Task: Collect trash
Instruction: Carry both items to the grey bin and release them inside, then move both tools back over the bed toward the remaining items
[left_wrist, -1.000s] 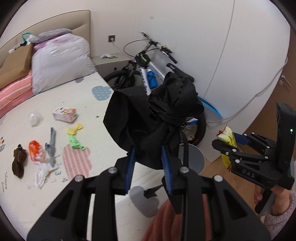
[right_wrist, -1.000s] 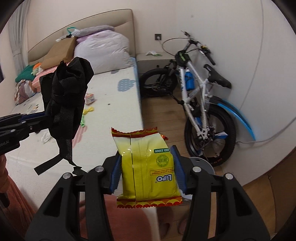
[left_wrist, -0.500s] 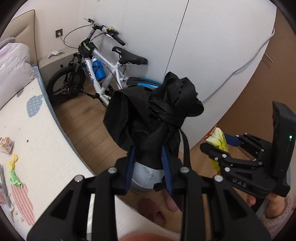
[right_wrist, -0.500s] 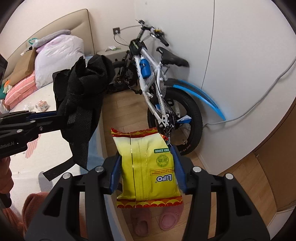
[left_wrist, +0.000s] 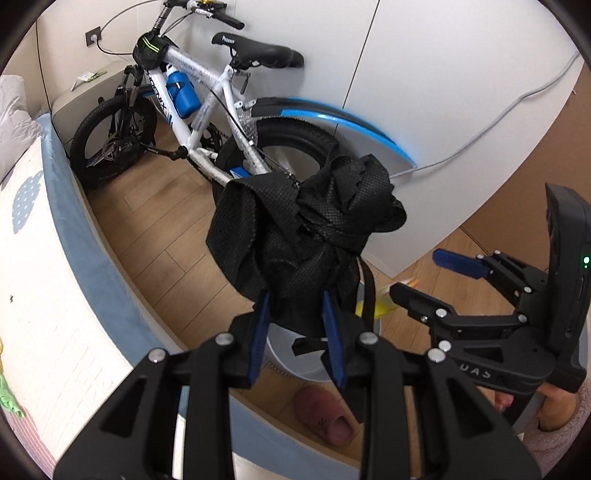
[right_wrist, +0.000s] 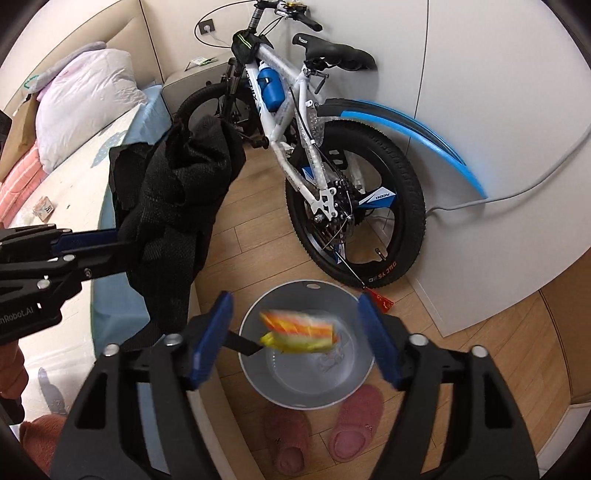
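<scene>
The right gripper (right_wrist: 295, 339), jaws opening, drops the yellow wrapper (right_wrist: 299, 332) toward the bin (right_wrist: 354, 391) below; the left gripper (left_wrist: 297, 332) pinches black fabric (left_wrist: 306, 229) whose strap could snag.

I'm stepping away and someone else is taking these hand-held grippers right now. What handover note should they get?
Left hand-held gripper: shut on the black fabric, held over the floor beside the bin.
Right hand-held gripper: jaws opening above the bin; the pads no longer touch the yellow wrapper, which shows blurred over the bin's mouth.
Done: wrapper let go over the bin.
Left: drop the black fabric in the bin if it counts as trash. A small packet lies on the bed; check there for more. A red scrap lies on the floor by the bin.
</scene>
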